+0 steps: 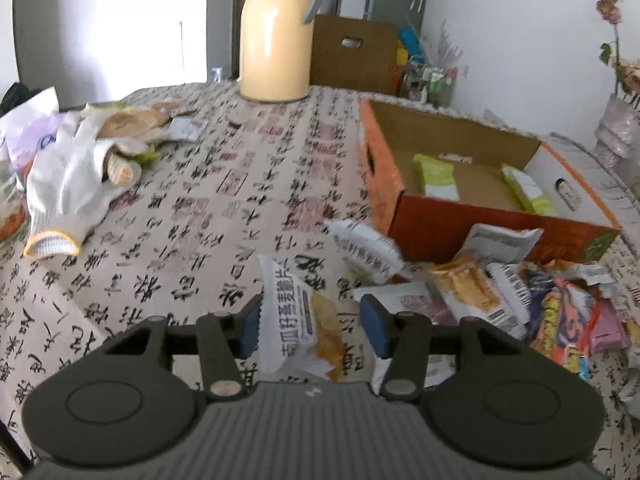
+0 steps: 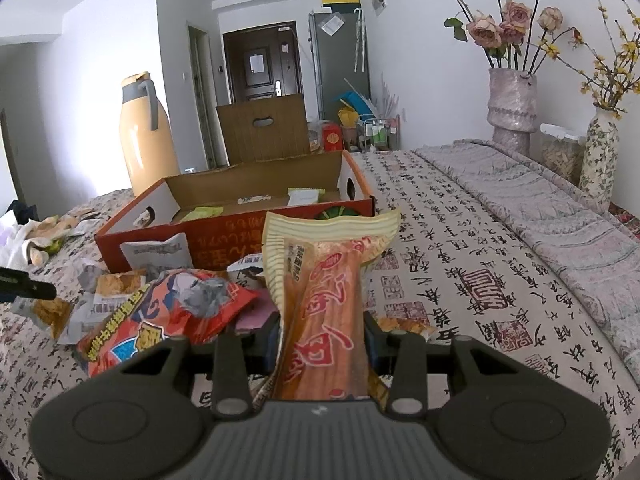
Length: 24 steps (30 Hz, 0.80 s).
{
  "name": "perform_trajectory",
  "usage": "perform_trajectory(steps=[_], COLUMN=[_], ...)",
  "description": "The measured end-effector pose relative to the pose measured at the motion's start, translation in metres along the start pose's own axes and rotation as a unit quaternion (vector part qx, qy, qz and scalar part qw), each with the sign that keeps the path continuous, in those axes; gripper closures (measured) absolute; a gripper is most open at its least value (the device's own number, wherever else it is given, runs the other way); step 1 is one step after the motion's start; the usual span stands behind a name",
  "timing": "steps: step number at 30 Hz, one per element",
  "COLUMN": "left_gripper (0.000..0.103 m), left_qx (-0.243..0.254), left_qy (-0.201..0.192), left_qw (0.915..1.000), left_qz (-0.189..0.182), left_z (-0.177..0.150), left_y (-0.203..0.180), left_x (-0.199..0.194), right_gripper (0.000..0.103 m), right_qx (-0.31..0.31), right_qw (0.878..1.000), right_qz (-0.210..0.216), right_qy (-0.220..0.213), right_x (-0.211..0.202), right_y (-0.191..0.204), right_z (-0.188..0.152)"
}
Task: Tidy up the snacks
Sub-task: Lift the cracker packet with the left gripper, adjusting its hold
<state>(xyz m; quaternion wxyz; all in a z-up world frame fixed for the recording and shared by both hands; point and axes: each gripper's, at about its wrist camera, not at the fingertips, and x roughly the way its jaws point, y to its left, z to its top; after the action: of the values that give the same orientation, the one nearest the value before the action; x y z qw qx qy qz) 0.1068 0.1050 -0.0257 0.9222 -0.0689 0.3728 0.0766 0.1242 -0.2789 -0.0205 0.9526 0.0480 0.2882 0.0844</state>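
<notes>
Right gripper (image 2: pixel 322 340) fingers pinch an orange snack packet (image 2: pixel 324 304), long axis pointing ahead toward the cardboard box (image 2: pixel 224 236); left gripper (image 1: pixel 310 326) fingers spread around a white cracker packet (image 1: pixel 296 316).

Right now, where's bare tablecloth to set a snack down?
Free: the wide stretch between the white glove and the orange box, and right of the box. Crowded: the snack pile before the box.
</notes>
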Motion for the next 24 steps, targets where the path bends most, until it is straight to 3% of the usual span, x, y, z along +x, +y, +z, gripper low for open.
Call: perform_trajectory(steps=[9, 15, 17, 19, 20, 21, 24], left_gripper=[0.033, 0.033, 0.038, 0.061, 0.065, 0.079, 0.079], left_qx=[0.007, 0.015, 0.016, 0.024, 0.029, 0.033, 0.038], left_qy=[0.034, 0.041, 0.036, 0.030, 0.029, 0.029, 0.026], left_qw=[0.9991, 0.9985, 0.9985, 0.9988, 0.9989, 0.9988, 0.9988], left_qz=[0.026, 0.034, 0.036, 0.030, 0.023, 0.020, 0.015], left_z=[-0.007, -0.008, -0.009, -0.010, -0.010, -0.010, -0.012], left_y=[0.004, -0.002, -0.003, -0.006, -0.008, -0.009, -0.011], left_x=[0.023, 0.032, 0.032, 0.030, 0.028, 0.027, 0.024], right_gripper=[0.064, 0.064, 0.064, 0.064, 0.064, 0.064, 0.064], right_qx=[-0.002, -0.001, 0.000, 0.000, 0.000, 0.000, 0.001], right_qw=[1.000, 1.000, 1.000, 1.000, 1.000, 1.000, 1.000], right_qz=[-0.001, -0.002, -0.002, -0.002, -0.001, 0.000, 0.002], right_qy=[0.007, 0.011, 0.012, 0.013, 0.014, 0.014, 0.014], right_x=[0.004, 0.007, 0.007, 0.008, 0.009, 0.009, 0.010], right_y=[0.002, 0.001, 0.000, 0.000, 0.000, 0.000, 0.001], right_z=[-0.001, -0.002, -0.002, -0.003, -0.003, -0.003, -0.003])
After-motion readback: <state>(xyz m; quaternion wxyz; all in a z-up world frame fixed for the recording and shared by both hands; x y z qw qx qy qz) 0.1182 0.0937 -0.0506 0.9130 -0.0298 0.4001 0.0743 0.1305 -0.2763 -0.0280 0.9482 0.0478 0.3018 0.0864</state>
